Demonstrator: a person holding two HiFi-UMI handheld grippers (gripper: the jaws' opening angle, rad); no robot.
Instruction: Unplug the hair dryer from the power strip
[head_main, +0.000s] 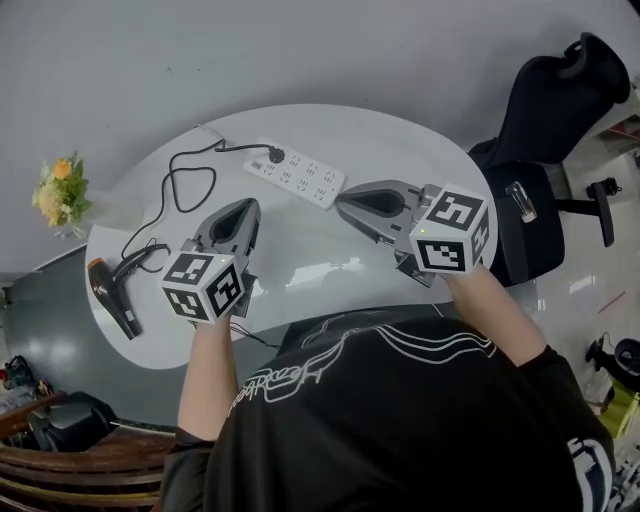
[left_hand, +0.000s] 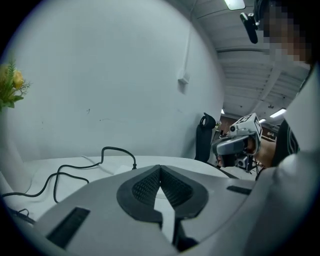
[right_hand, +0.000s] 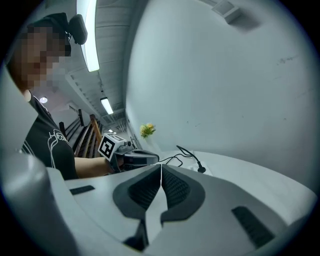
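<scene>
While the dryer (head_main: 110, 290) is lying far left, the left gripper (head_main: 245, 208) is hovering clenched on nothing; the plug (head_main: 275, 156) is sitting in the strip (head_main: 300, 178), and the right gripper (head_main: 345, 203) (also clenched, empty) is hovering nearby, seemingly staging to pull.

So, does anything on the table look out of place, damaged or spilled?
Nothing is spilled or damaged. Only the hair dryer lies right at the left edge of the table, and its cord runs in loose loops to the power strip, still plugged in.
</scene>
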